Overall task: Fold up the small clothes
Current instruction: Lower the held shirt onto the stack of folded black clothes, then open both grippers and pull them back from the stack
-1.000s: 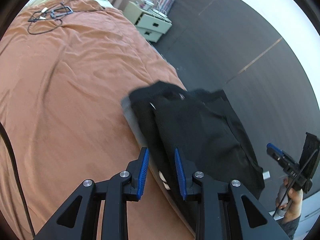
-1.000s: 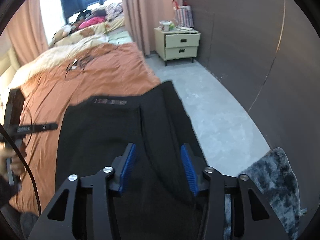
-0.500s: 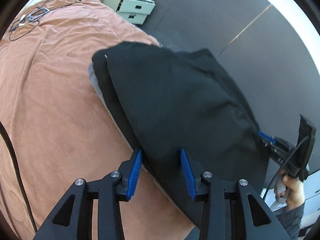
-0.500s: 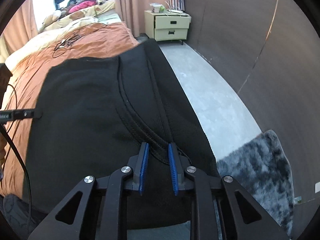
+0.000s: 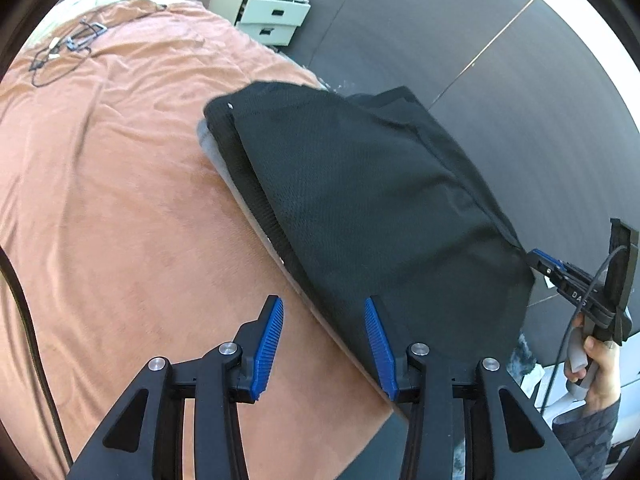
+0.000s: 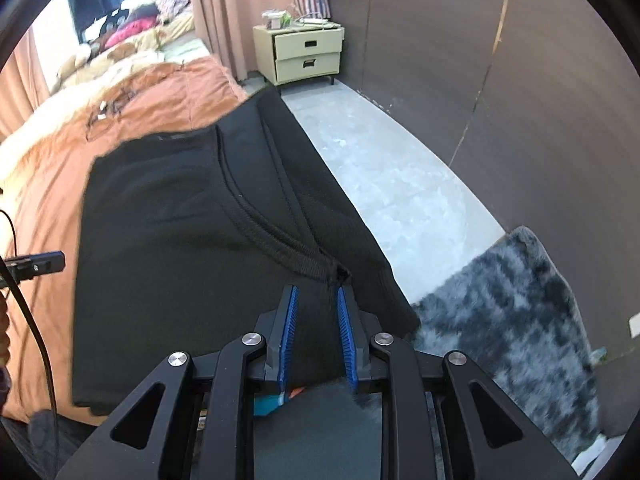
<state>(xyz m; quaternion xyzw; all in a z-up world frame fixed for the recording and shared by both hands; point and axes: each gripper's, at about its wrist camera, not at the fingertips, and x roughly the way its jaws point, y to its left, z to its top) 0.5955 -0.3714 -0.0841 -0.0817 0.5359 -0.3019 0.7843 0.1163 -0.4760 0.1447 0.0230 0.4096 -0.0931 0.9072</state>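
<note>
Black shorts [image 5: 372, 208] on bed edge [image 5: 120, 200] | left gripper [image 5: 324, 344] jaws just opened, hem released | right gripper [image 6: 316, 334] clamped on crotch seam | fold laid, right release pending

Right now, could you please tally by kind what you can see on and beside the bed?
Black garment: 1
Orange bedspread: 1
Tangle of cables: 1
Two-drawer nightstand: 1
Grey shaggy rug: 1
Tongs, left and right: 2
Total: 7
</note>
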